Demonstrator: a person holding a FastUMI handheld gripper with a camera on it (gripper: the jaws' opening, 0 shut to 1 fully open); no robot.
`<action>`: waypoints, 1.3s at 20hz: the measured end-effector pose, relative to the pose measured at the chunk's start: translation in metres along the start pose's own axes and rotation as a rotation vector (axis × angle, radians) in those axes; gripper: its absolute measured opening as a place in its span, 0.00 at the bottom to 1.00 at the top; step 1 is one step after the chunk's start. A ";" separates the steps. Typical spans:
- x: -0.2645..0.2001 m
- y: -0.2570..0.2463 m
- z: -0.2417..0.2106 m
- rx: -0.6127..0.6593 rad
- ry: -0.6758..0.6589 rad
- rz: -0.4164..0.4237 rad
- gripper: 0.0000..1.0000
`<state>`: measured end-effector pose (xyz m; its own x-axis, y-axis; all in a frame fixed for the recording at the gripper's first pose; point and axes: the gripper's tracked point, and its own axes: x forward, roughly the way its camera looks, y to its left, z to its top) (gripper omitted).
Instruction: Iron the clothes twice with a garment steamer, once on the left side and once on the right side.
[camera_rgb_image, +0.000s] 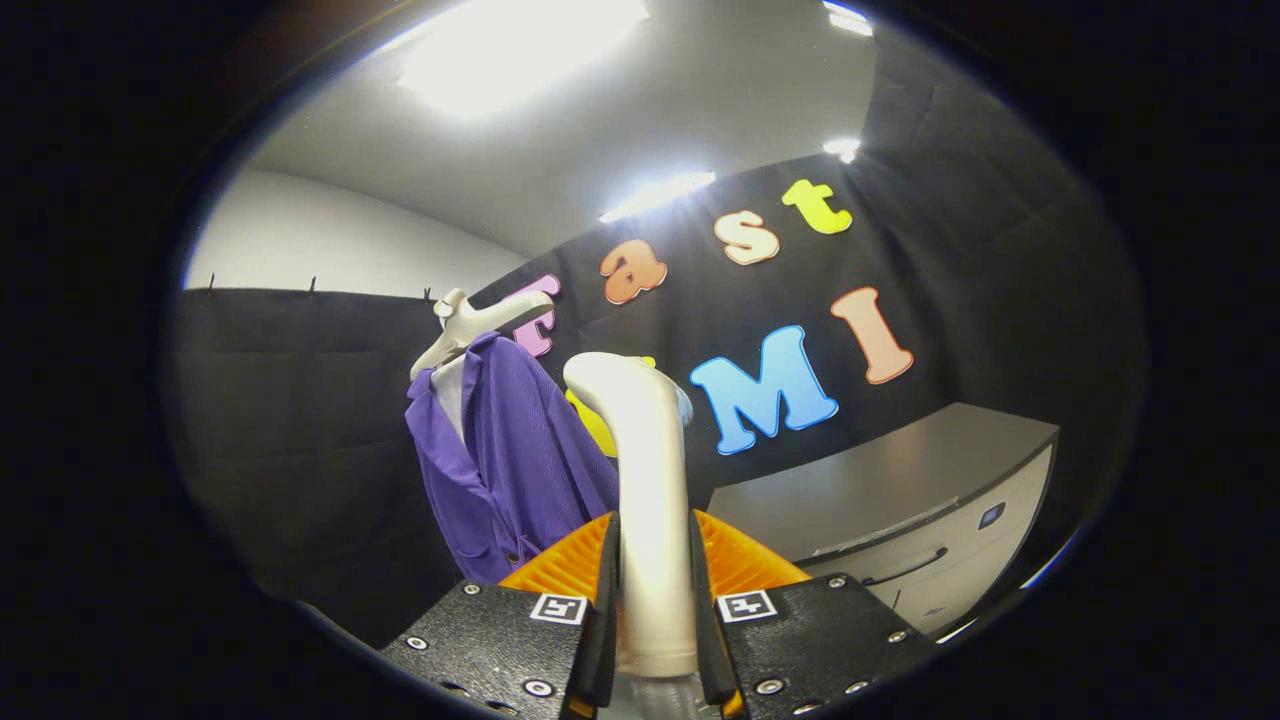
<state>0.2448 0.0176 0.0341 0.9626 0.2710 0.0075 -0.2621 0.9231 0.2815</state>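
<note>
While clamped: hand-held gripper (652, 600) closed on steamer (645, 470), both fingers pressing handle
Steamer: upright, head bent toward shirt
Shirt (505, 460): purple, on hanger (470, 325), just beyond steamer

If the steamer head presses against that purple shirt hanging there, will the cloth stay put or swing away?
The purple shirt looks thin and floppy, so it would probably give. It hangs from a white hanger, so it may swing. The gripper pinches the smooth steamer handle, which might slip.
</note>
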 end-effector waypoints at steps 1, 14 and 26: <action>-0.007 0.008 0.001 -0.023 -0.026 -0.011 0.33; -0.001 0.102 0.041 -0.205 -0.193 0.020 0.33; 0.113 0.173 0.025 -0.337 -0.104 0.048 0.33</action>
<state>0.3100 0.2010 0.1078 0.9458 0.3034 0.1155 -0.2991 0.9527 -0.0538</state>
